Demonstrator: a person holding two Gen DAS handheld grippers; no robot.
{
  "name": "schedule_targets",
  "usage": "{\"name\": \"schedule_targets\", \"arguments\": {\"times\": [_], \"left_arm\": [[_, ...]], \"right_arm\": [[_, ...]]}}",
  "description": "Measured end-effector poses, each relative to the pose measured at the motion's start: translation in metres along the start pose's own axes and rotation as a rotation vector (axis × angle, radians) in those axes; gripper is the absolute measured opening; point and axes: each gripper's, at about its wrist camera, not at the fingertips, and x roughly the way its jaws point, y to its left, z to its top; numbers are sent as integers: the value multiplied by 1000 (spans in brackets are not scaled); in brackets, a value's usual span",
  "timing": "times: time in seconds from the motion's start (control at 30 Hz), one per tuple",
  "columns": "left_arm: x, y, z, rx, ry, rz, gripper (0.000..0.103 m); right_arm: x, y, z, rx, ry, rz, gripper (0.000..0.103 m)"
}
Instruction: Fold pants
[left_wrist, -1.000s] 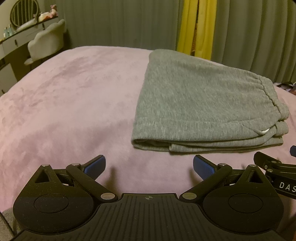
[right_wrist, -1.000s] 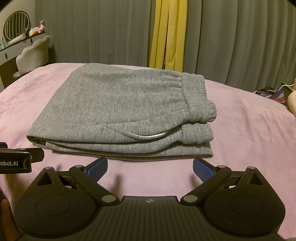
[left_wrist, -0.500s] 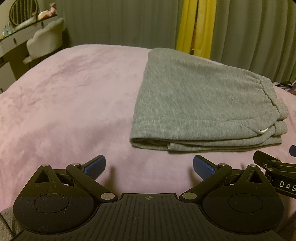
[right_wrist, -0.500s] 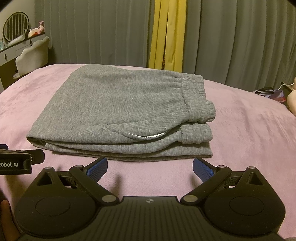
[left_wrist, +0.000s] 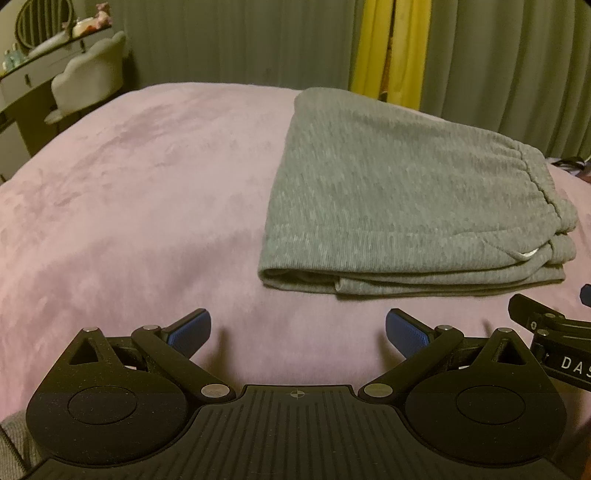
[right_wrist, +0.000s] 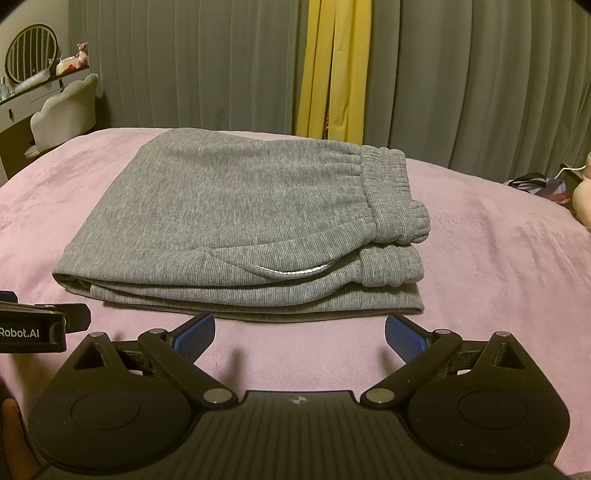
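The gray pants lie folded in a flat stack on the pink bed, just ahead of both tongs. The right tongs stand spread wide and hold nothing, squarely before the stack's near edge. The left tongs are equally wide and empty, with the pants ahead to their right.

You have bare pink bedspread from 9 to 12 o'clock of the left gripper. The folded grey pants block 12 o'clock of the right gripper (jaws spread), with free bedspread at 2 o'clock.
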Motion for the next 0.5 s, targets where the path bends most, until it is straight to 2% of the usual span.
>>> {"name": "schedule_targets", "arguments": {"times": [0.5], "left_arm": [[1, 2, 0, -11, 6, -8, 103]], "right_arm": [[0, 0, 0, 1, 0, 0, 99]]}}
